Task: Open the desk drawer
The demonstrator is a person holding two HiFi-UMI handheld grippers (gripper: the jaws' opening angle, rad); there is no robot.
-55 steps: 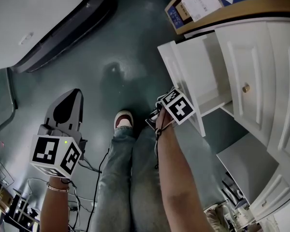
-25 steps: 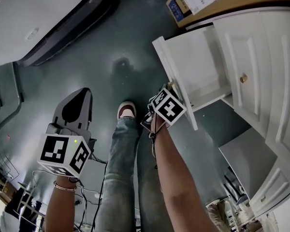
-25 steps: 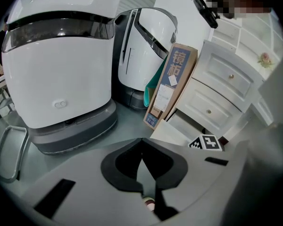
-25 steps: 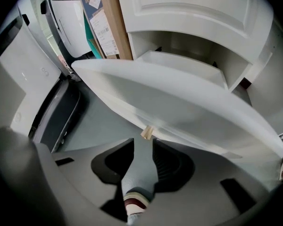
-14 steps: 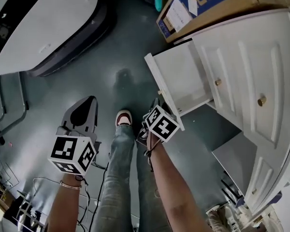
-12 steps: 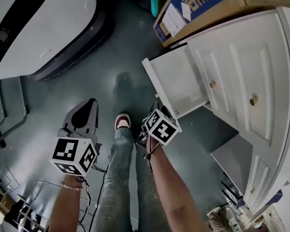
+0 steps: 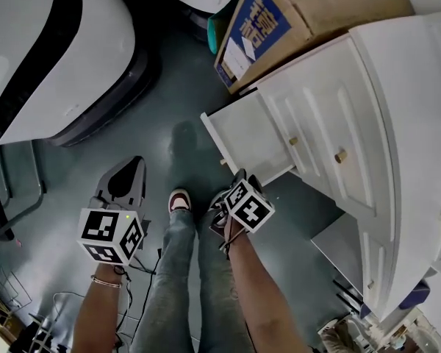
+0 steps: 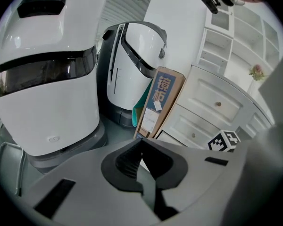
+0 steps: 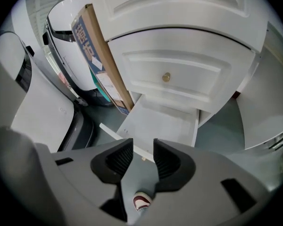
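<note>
Two grippers empty | right gripper point(image 9: 142, 150) released, jaws just opening, near desk point(image 7: 411, 101) | left gripper point(image 8: 140, 144) clenched, farther from desk | drawer point(image 7: 251, 132) out of desk | you withdraw straight, without nudging it.

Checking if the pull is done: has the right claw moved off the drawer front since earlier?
Yes. The right claw now sits clear of the drawer front, nearer the shoe; jaws just opening, nothing held.

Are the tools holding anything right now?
No. The right tool's jaws, just opened then eased in slightly, stand apart with nothing between. The left tool's are together, empty.
</note>
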